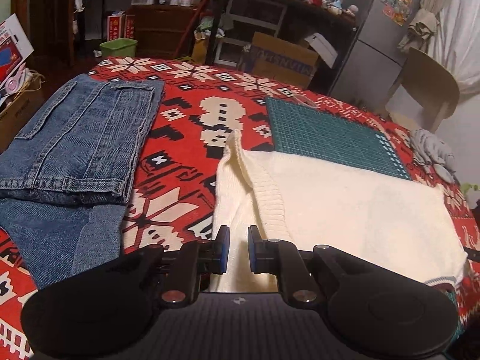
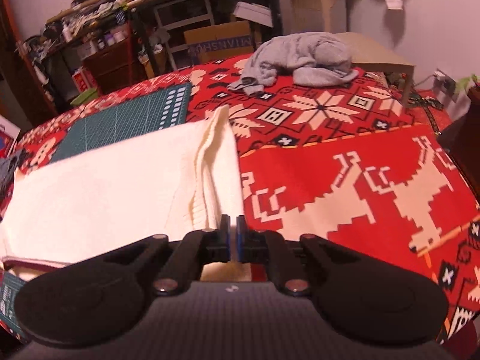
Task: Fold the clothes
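Table [image 1: 192, 126]: I see it draped in a red patterned cloth that carries everything.
Cream sweater [image 1: 345, 210]: lies flat mid-table, its far edge over the green cutting mat [image 1: 327, 132].
Jeans [image 1: 78, 138]: folded, on my left, apart from the sweater.
Grey garment [image 2: 300, 57]: crumpled at the far side.
Left gripper [image 1: 238, 250]: my jaws stand nearly closed, pinching the sweater's left edge.
Right gripper [image 2: 232, 237]: jaws closed on the sweater's right edge.
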Action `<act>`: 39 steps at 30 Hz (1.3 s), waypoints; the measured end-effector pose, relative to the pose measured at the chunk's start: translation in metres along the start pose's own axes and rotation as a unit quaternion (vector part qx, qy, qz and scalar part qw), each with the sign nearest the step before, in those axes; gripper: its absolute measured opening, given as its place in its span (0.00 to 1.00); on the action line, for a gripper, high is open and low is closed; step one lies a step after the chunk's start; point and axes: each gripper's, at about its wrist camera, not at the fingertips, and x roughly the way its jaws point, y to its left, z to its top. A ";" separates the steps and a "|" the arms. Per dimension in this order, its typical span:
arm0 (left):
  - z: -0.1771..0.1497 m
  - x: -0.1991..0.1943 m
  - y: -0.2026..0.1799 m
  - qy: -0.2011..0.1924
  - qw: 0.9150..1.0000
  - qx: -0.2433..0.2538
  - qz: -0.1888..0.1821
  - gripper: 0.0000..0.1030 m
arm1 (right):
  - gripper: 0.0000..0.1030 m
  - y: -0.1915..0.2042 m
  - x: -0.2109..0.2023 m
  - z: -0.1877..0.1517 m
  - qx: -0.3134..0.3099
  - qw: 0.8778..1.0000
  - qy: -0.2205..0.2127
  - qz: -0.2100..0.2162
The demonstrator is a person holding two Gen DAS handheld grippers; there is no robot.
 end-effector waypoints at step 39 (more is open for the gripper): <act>-0.010 -0.035 -0.005 0.000 1.000 0.014 -0.015 0.06 | 0.08 0.040 -0.022 0.007 -0.042 0.998 -0.027 0.045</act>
